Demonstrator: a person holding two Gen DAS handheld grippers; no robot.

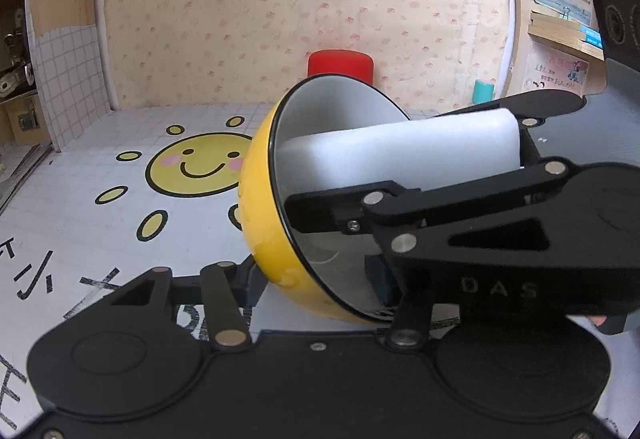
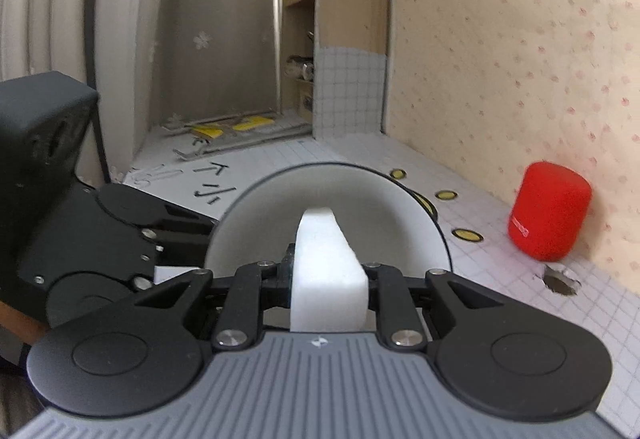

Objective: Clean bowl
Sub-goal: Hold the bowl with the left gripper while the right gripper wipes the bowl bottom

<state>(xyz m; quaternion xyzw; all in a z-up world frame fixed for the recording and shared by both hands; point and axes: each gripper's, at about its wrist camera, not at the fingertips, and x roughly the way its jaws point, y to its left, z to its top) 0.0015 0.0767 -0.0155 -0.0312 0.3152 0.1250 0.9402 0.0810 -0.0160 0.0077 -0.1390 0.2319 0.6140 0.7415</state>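
A yellow bowl (image 1: 264,223) with a white inside lies tipped on its side above the table, its mouth facing right in the left wrist view. My left gripper (image 1: 316,279) is shut on the bowl's lower wall, one finger outside and one inside. A white sponge (image 1: 400,155) reaches into the bowl, pinched between the black fingers (image 1: 440,199) of the right gripper. In the right wrist view my right gripper (image 2: 328,275) is shut on the sponge (image 2: 324,259), whose far end rests against the bowl's white inside (image 2: 260,215). The left gripper's body (image 2: 100,239) sits at the bowl's left.
A red cylinder (image 1: 340,63) (image 2: 548,211) stands against the flowered wall behind the bowl. A teal object (image 1: 483,91) is at the back right. The table cover shows a smiling sun (image 1: 196,167). A round hole (image 2: 560,281) is in the tabletop near the red cylinder.
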